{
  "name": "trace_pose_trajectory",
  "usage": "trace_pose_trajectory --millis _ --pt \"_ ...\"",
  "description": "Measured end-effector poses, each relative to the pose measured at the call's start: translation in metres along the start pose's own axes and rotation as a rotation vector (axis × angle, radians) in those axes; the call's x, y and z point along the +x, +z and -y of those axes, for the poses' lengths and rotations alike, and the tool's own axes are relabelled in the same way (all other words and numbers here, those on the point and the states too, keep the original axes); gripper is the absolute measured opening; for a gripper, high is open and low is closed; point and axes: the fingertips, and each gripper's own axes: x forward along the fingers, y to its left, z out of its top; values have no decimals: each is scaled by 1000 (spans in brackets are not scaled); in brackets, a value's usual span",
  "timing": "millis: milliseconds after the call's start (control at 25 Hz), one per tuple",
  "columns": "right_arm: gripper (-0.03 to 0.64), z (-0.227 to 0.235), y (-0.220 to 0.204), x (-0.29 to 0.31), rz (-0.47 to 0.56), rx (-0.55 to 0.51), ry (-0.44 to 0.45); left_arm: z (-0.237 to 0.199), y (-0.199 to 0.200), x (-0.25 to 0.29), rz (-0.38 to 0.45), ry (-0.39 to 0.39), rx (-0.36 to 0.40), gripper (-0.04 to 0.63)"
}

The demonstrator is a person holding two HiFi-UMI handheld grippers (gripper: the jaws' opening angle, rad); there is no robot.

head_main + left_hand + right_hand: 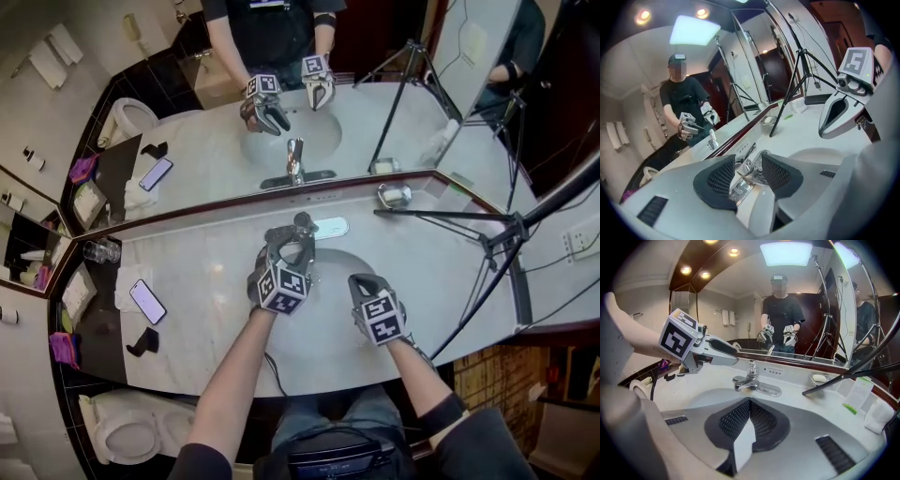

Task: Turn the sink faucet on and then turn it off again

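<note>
The chrome faucet (317, 228) stands at the back of the white sink (330, 270). In the right gripper view the faucet (751, 380) shows no water under its spout. My left gripper (289, 236) reaches over the basin to it. In the left gripper view its jaws stand open (747, 171) with the faucet's chrome top (749, 165) in the gap, and the pads do not press on it. My right gripper (362, 280) hovers over the basin's right side, apart from the faucet. Its jaws are shut (750, 405) with nothing between them.
A phone (147, 301) and a black object (142, 342) lie on the counter at the left, with glasses (101, 250) behind them. A soap dish (394, 195) sits at the back right. A tripod leg (450, 215) crosses the counter there. The mirror (216, 141) rises behind the faucet.
</note>
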Motion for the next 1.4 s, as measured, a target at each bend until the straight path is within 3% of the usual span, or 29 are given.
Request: trace_pose_trajectory --millis 600,720,1400 --pt "17 15 -48 20 -39 58 19 23 0 71 -38 -45 325 187" --pt "17 19 -52 19 -43 63 14 24 3 72 -46 -18 378 188" --pt "18 12 -54 27 -50 78 29 34 -3 69 -32 -2 480 195"
